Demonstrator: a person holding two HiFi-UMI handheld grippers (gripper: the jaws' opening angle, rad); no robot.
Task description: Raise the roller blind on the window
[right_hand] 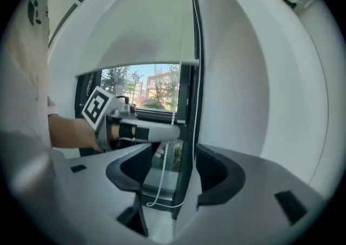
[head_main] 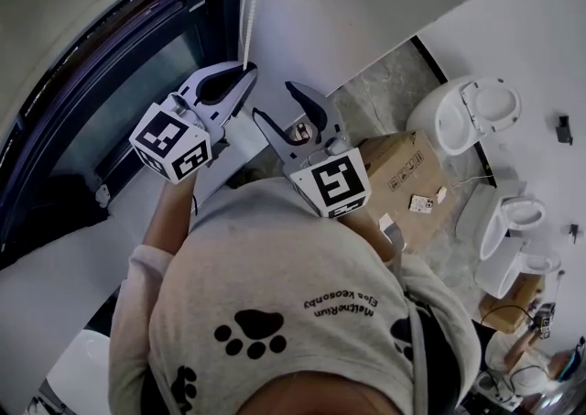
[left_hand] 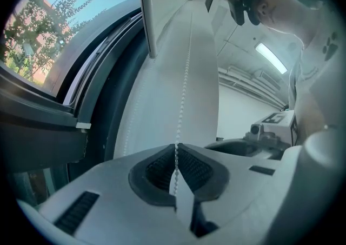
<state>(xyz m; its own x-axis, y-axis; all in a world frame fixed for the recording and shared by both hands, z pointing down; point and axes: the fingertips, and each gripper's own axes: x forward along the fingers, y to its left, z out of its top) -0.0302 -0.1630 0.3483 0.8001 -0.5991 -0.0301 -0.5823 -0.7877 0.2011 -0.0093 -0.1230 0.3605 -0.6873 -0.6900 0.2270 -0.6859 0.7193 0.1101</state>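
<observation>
**Gripping the bead chain at the window, right gripper free**

Head view: we look down past a grey shirt (head_main: 275, 312) w/ paw prints. Our left gripper (head_main: 245, 70) is raised against the white wall (head_main: 366, 1) beside the dark window (head_main: 110, 83), jaws together at the bead chain (head_main: 245, 1). Our right gripper (head_main: 275, 103) sits just beside it, jaws spread wide, nothing in them.

Left gripper view: the pads (left_hand: 192, 168) are closed on the chain, which runs straight up from between them. Trees & sky show thru the glass at left.

Right gripper view: jaws wide apart & empty. Beyond them the roller blind (right_hand: 135, 38) covers the upper part of the window, w/ trees and buildings visible below its bottom edge. The chain's loop hangs low by the frame, and one strand passes thru the left gripper.

Handling, as we judge it: the chain is light, thin & limp, so it can only be pulled. The beads look smooth but should catch in the pads. Best hold is probably square across the pads, on the taut strand near the left gripper's hold. Which strand raises the blind we can't tell.
</observation>
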